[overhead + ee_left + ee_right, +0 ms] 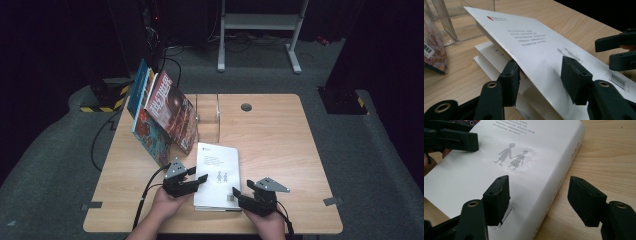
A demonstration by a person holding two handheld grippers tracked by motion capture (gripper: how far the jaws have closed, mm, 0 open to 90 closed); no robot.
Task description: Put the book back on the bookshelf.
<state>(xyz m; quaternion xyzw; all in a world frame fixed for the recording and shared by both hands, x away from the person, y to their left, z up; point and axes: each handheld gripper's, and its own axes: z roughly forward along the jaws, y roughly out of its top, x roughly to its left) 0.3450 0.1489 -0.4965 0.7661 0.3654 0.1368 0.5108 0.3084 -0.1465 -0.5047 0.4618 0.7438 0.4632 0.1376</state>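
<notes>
clear stand [208,117], leaning books [161,116], beyond white book [218,172]

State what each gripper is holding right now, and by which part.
The left gripper straddles the lifted cover edge of the white book, jaws not visibly closed on it. The right gripper holds nothing; its open jaws straddle the book's spine.

Left gripper [201,177] held in the left hand [167,202], jaws parted and pointing right. Right gripper [236,191] held in the right hand [267,222], jaws parted and pointing left. Both forearms enter from below.
</notes>
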